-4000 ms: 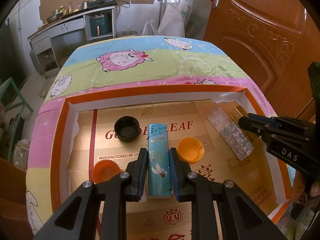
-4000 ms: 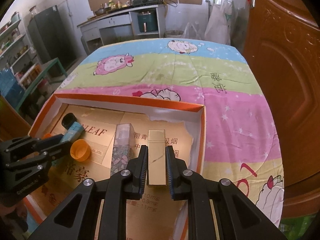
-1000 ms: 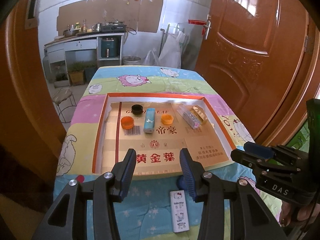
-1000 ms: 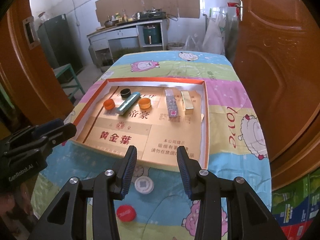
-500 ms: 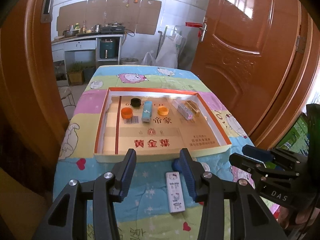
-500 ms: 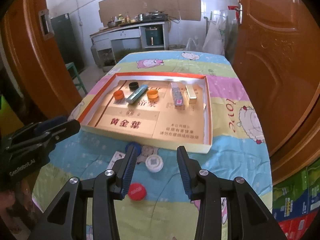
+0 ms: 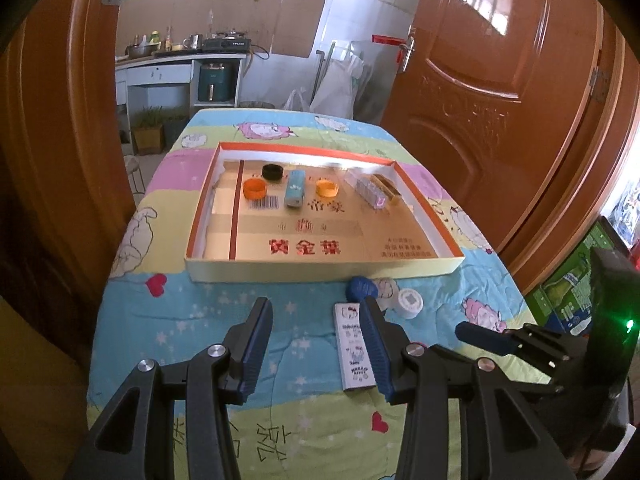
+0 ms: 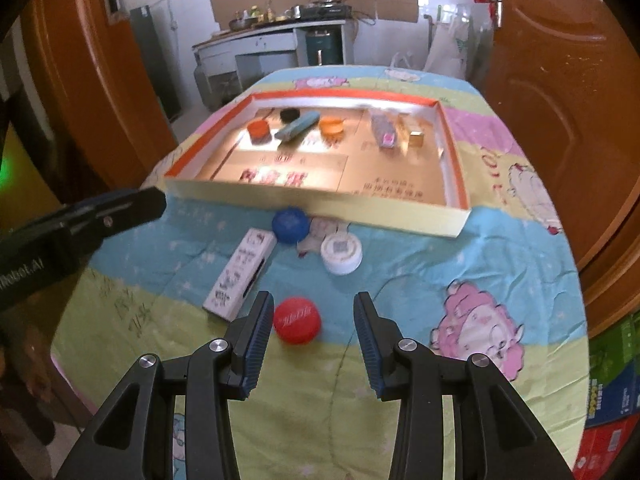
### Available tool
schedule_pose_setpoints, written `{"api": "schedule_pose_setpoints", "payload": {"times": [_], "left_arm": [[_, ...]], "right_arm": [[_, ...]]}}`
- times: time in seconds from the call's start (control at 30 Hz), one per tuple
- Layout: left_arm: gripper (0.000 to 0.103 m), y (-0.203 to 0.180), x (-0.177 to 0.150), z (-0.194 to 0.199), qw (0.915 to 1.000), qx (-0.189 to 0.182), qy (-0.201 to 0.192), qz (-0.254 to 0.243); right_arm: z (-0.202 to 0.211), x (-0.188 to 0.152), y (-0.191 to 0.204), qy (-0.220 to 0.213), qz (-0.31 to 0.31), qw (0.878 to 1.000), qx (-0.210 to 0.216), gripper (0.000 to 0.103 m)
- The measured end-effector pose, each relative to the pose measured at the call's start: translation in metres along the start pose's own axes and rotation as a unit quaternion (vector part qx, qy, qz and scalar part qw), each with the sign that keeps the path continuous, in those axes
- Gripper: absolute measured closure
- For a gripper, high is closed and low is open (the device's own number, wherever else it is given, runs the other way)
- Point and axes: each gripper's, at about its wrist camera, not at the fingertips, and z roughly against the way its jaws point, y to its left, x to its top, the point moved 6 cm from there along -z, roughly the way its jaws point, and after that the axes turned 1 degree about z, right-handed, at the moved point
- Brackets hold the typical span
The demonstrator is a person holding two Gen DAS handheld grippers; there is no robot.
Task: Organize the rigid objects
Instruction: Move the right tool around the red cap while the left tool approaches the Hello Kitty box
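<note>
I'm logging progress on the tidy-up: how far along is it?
Done: six items lie in the tray. In hand: nothing; left gripper and right gripper are open. Left on the cloth: white box, blue cap, white cap, red cap.

We see the worktop [image 8: 460, 280] under wrinkled matt printed cloth. Cardboard tray [image 7: 320, 270]: matt cream outer wall, orange rim, tan base with a slight sheen. Red cap [image 8: 297, 320], blue cap [image 8: 291, 225] and white cap [image 8: 342, 254] look like smooth plastic. White lighter [image 8: 240, 272] has a printed, lightly glossy skin. Both hand-held grippers, left [image 7: 316, 346] and right [image 8: 308, 340], are matt black plastic with ribbed blue pads and bright metal screws. Door [image 7: 500, 100] is glossy varnished wood.
</note>
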Motion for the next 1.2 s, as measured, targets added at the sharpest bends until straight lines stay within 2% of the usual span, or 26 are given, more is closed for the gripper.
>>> {"api": "schedule_pose_setpoints", "payload": {"times": [0.37,0.4,0.43,0.77,1.03,1.2], "left_arm": [[0.058,0.004,-0.009,-0.007,0.9999,-0.001,0.014,0.004],[0.058,0.004,-0.009,-0.008,0.9999,-0.002,0.016,0.004],[0.058,0.003,-0.010,-0.010,0.9998,-0.003,0.019,0.003],[0.058,-0.026,-0.024,-0.039,0.9981,-0.023,0.051,-0.024],[0.058,-0.042,-0.040,-0.072,0.9958,0.013,0.078,-0.046],[0.060,-0.041,-0.042,-0.073,0.9968,0.027,0.062,-0.042]], "right_arm": [[-0.020,-0.010,0.016,0.005,0.036,0.999,-0.001,0.060],[-0.023,-0.011,0.016,0.009,0.038,0.999,-0.003,0.063],[-0.025,-0.012,0.016,0.012,0.040,0.999,-0.007,0.072],[-0.014,-0.011,0.005,-0.004,0.037,0.999,-0.027,0.073],[-0.002,-0.017,-0.013,-0.010,0.013,0.999,-0.028,0.072],[-0.001,-0.019,-0.017,-0.010,0.006,1.000,-0.026,0.072]]}}
